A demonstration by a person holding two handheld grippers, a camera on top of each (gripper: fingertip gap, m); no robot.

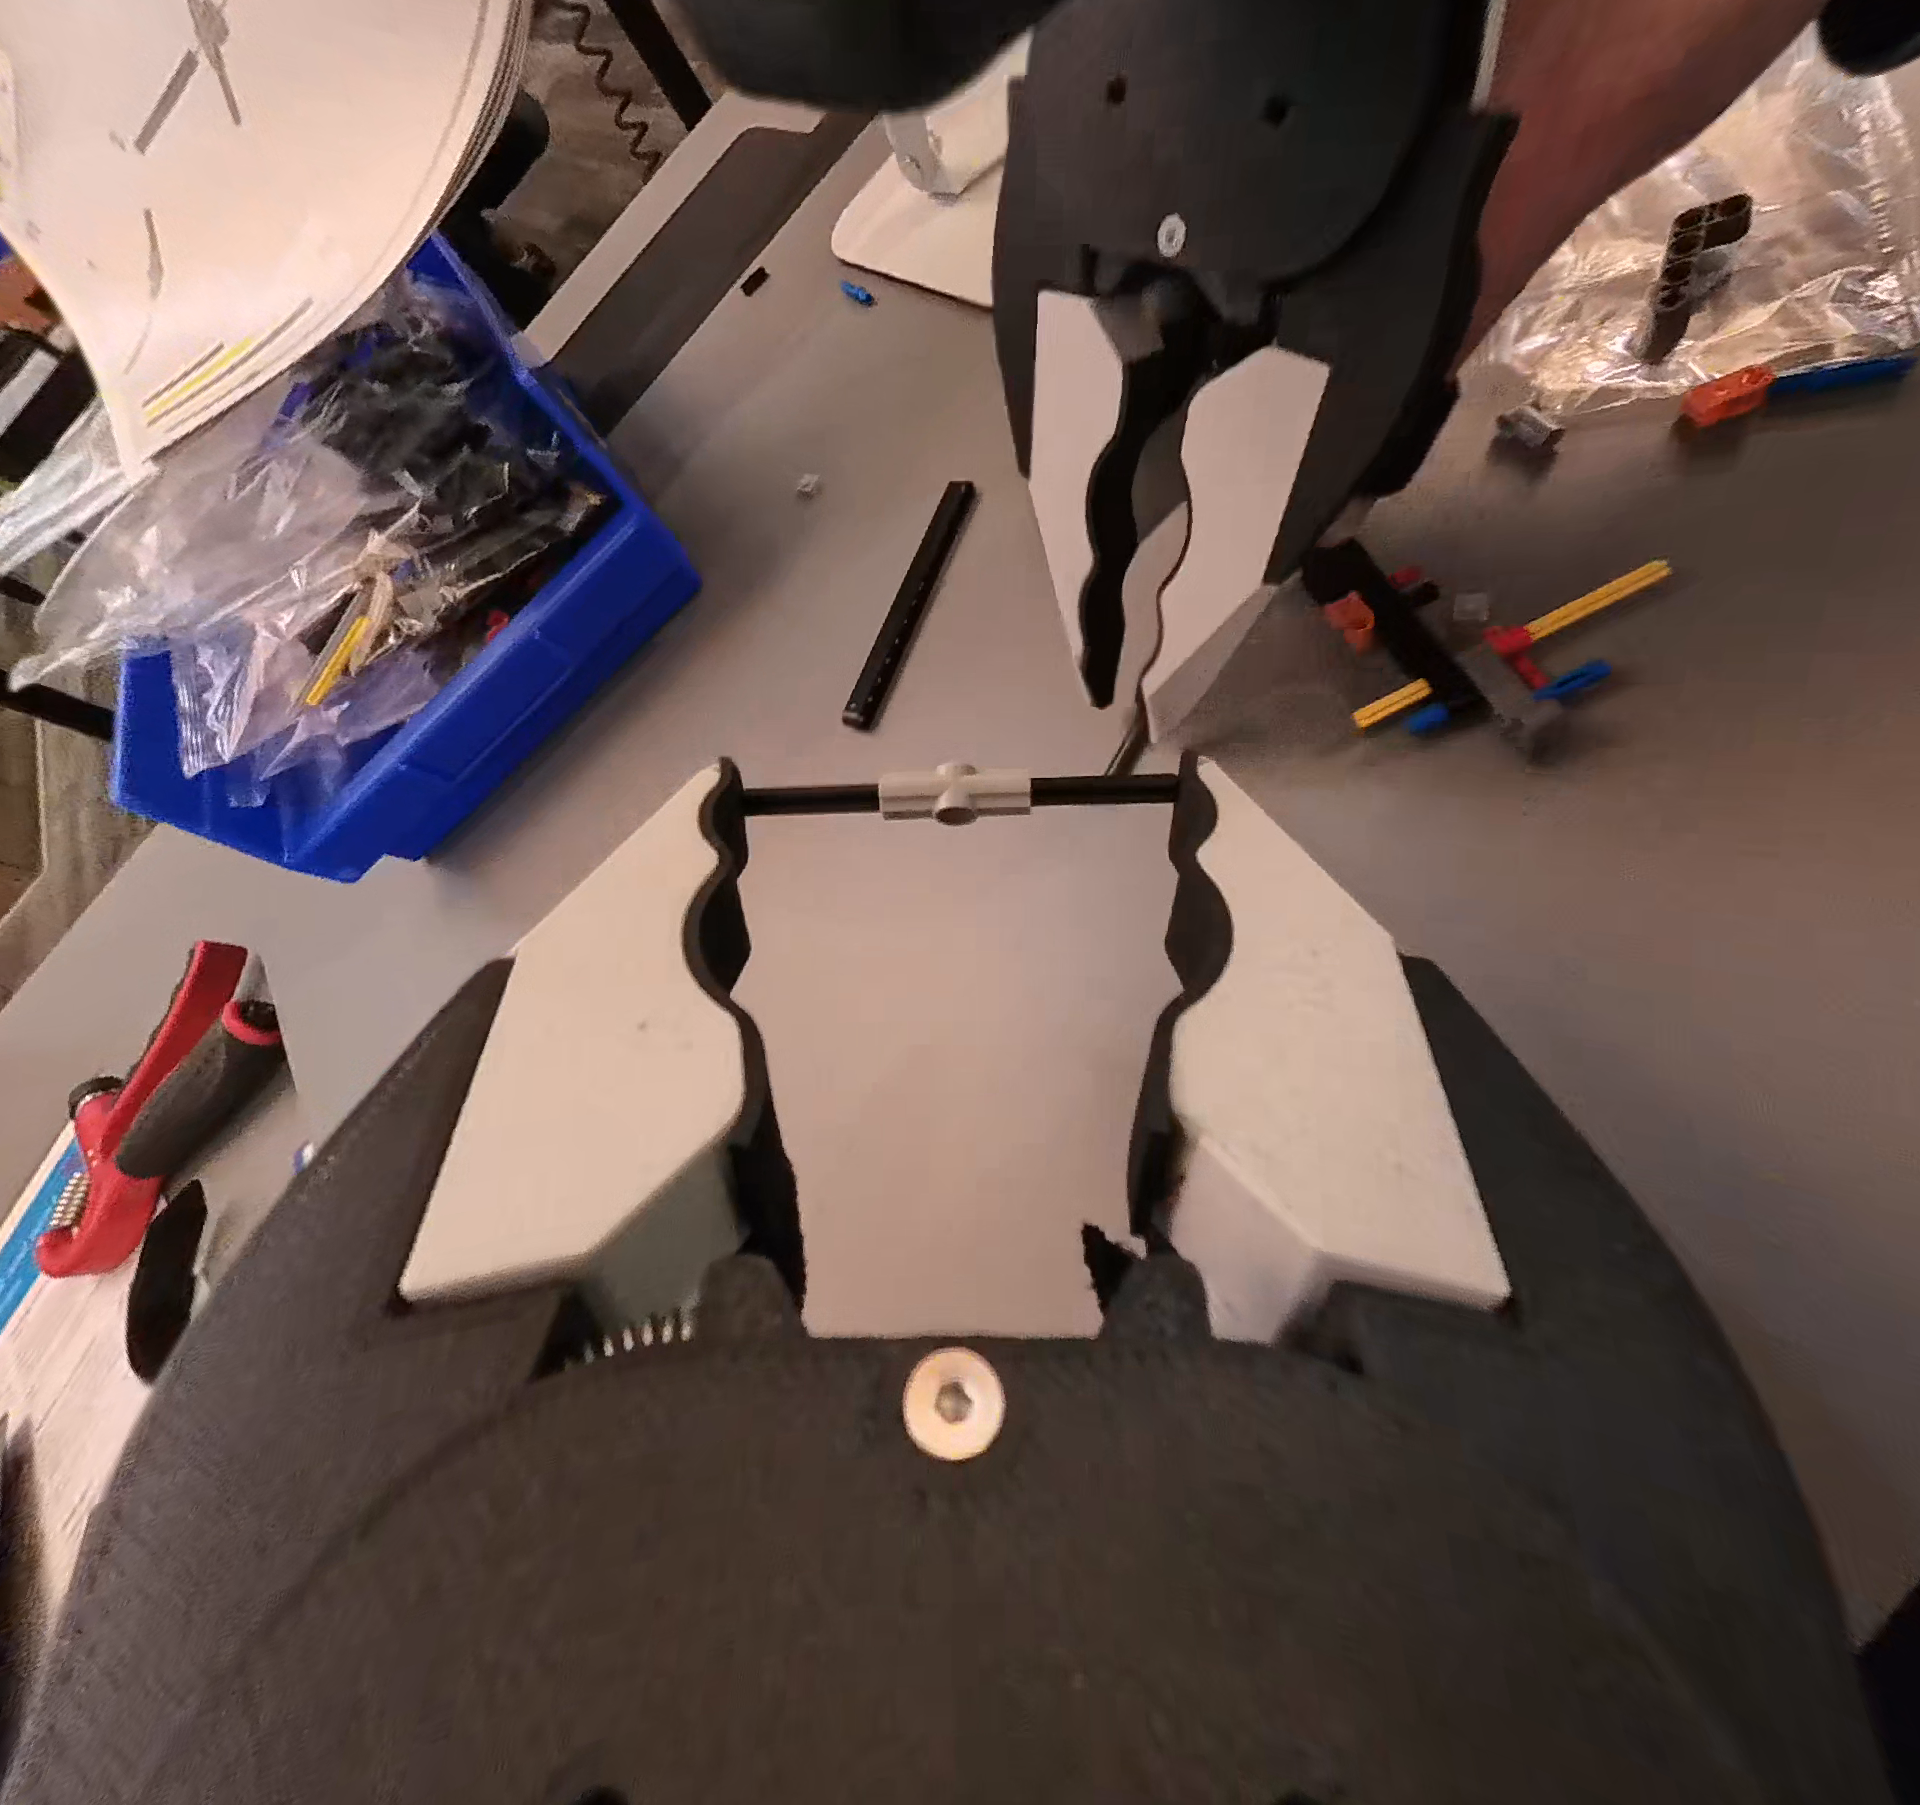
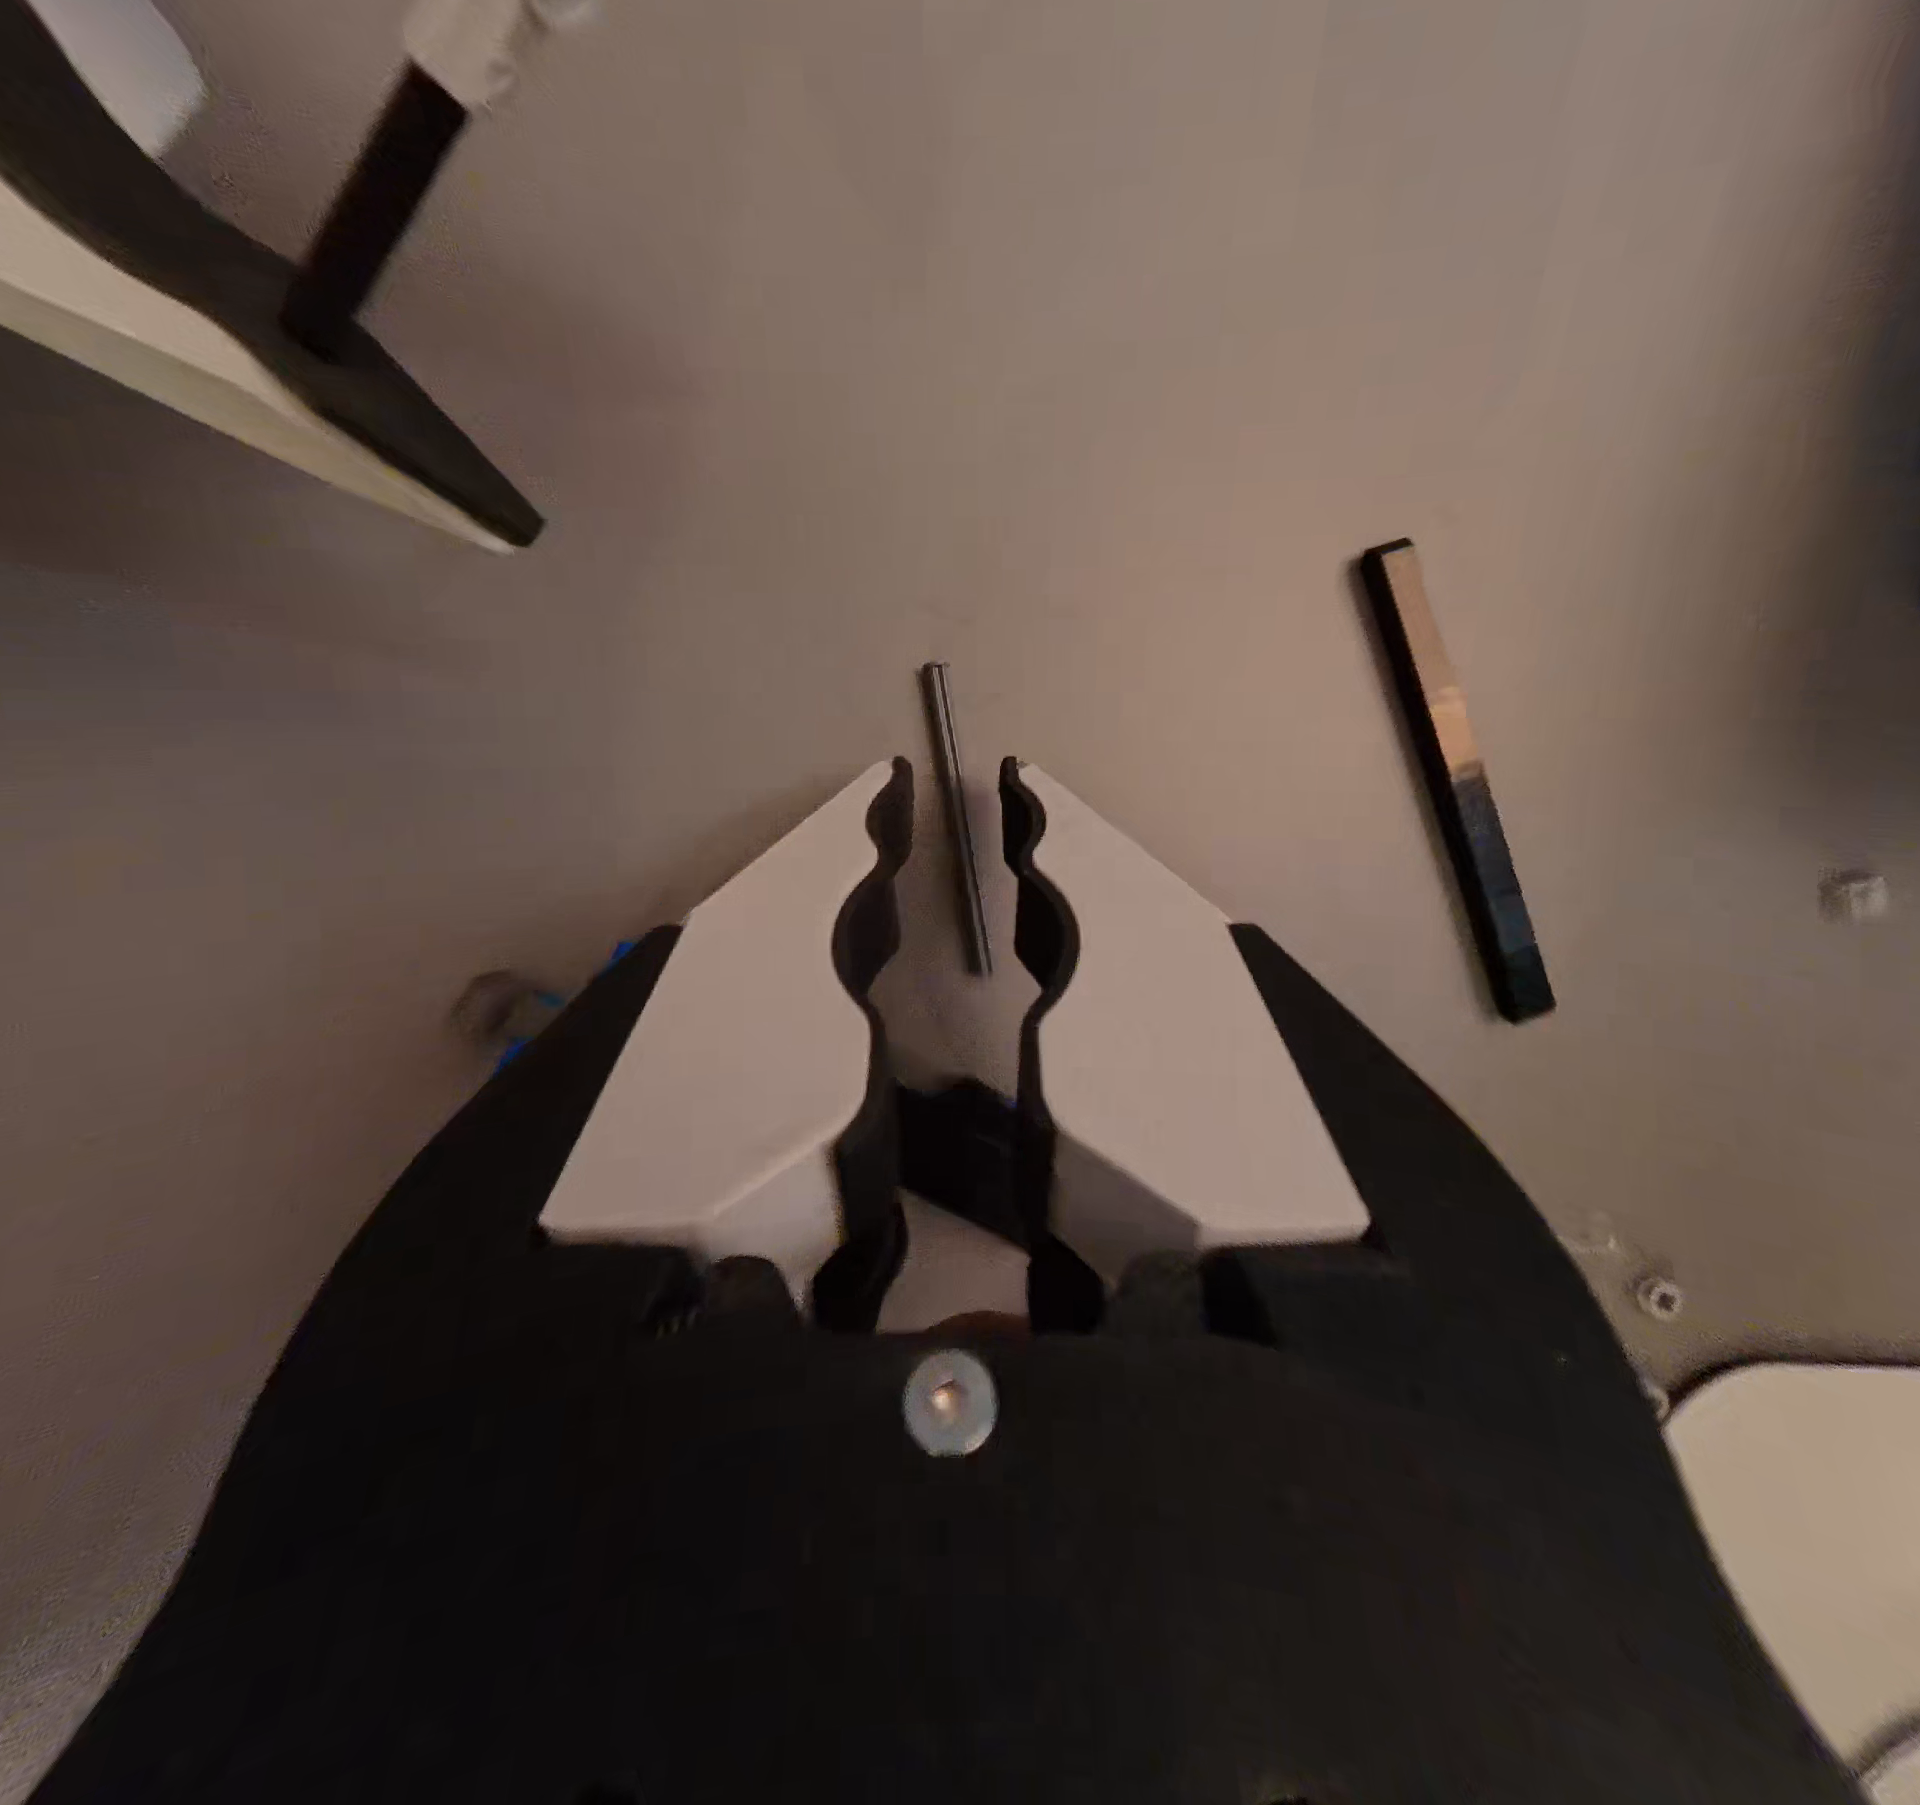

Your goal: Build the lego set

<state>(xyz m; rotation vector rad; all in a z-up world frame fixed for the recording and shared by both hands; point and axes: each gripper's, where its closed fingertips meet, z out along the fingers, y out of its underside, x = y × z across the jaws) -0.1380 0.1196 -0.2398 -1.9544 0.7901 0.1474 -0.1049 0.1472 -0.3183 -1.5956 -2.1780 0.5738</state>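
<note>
A black axle [image 1: 1091,787] carrying a grey connector [image 1: 954,791] at its middle was clamped lengthwise between the fingertips of the left gripper [image 1: 956,791], so the jaws were held wide apart by the axle's own length. Ahead of those tips, the right gripper [image 1: 1127,685] was seen pointing down at the grey table [image 1: 1558,924].

In the right wrist view, the right gripper [image 2: 951,768] was found with its jaws slightly apart, nothing being clamped. A thin grey axle [image 2: 956,815] was seen lying on the table between the two fingertips, with one end reaching out past the tips; whether it was touched by either finger could not be told.

A long black beam [image 2: 1455,779] lay flat to the right of those tips, well apart from them. The axle and connector held by the left gripper were seen at the upper left of that view.

A partly built assembly [image 1: 1455,654] of black, yellow, red and blue parts lay just beyond the right gripper, and a blue bin [image 1: 582,675] of bagged parts stood to the left of the left gripper's tips.
</note>
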